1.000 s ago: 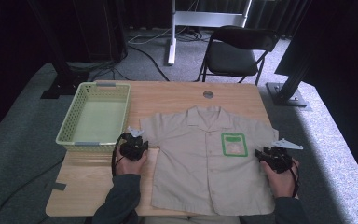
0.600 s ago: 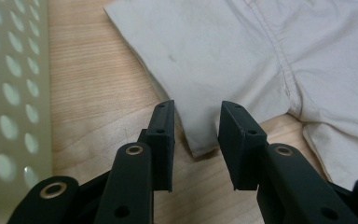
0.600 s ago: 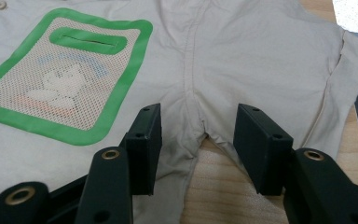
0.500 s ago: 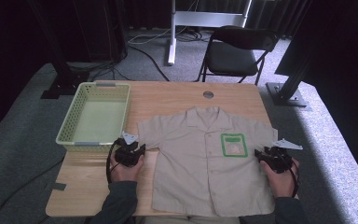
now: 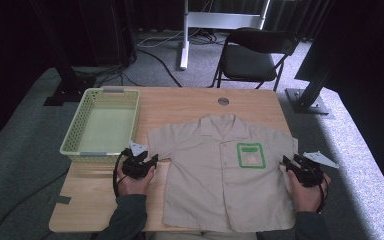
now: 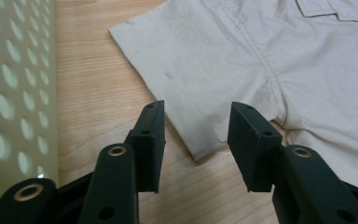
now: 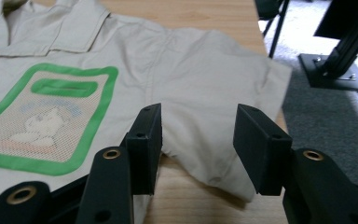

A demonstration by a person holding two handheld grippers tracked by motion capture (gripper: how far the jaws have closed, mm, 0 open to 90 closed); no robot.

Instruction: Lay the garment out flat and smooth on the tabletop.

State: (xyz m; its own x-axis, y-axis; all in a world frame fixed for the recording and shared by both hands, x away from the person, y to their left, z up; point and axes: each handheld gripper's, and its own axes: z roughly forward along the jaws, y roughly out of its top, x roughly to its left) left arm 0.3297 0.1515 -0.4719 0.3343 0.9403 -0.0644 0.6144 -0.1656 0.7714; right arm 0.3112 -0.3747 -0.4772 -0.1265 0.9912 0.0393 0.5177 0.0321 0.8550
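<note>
Both grippers' fingers [image 6: 149, 140] apart around shirt [image 5: 220, 175] sleeves

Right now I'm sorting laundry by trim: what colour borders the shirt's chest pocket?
Green border on the pocket, clearest in the right gripper view.

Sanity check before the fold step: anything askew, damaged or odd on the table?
Nothing much stands out. The beige short-sleeved shirt lies flat and face up on the wooden table, collar away from the person, hem at the near edge. Its right sleeve tip reaches just over the table's side edge. The pale green perforated plastic basket sits square and empty.
</note>
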